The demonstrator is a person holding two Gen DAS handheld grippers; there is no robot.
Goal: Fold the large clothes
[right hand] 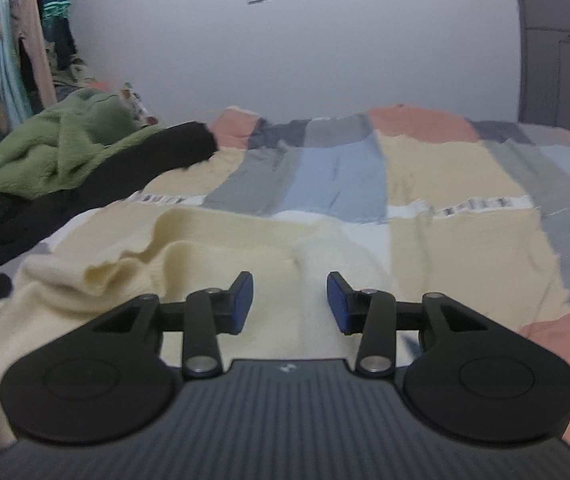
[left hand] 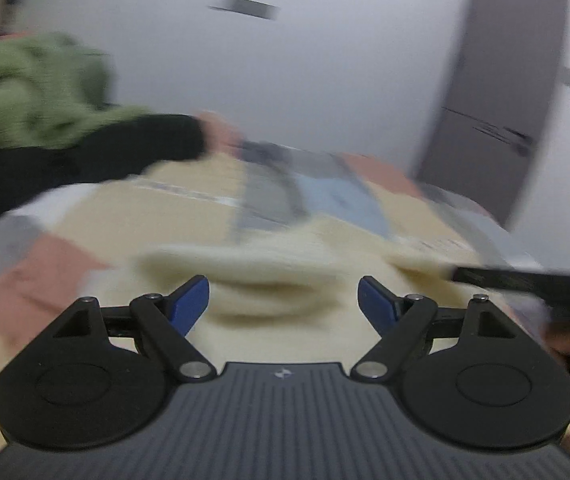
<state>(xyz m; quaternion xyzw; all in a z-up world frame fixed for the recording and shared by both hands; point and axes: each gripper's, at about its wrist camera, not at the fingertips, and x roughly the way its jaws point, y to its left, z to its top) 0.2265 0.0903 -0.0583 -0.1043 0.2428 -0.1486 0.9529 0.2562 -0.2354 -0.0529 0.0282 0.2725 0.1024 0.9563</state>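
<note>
Cream garment (right hand: pixel 133 280), a soft knit piece, lies rumpled on the bed just ahead of and beneath both sets of tongs. Its long axis runs roughly across the right wrist view, from lower left toward the middle, though its near end is hidden under the tool body and its left edge is cut off by the frame, so which end is which cannot be told.

Under it the bed (right hand: pixel 465 184) is covered by a patchwork spread of yellow, blue, grey and salmon blocks reaching well ahead of the tongs to a pale wall.

Ahead and to the left of the right tongs sits a heap of green clothing (right hand: pixel 53 152) with a black garment (right hand: pixel 97 184) sprawled beneath and beside it, one sleeve pointing toward the middle of the bed. Farther left, hanging clothes (right hand: pixel 9 52) are partly cut off.

The left wrist view is heavily blurred, so fabric edges there are hard to make out; a dark door (left hand: pixel 501 112) stands ahead to the right.

Left tongs (left hand: pixel 283 306) stand wide apart, nothing between them, tilted down over the cream fabric. Right tongs (right hand: pixel 289 304) are parted to a narrower gap, pads clear of the cloth, also angled downward.
</note>
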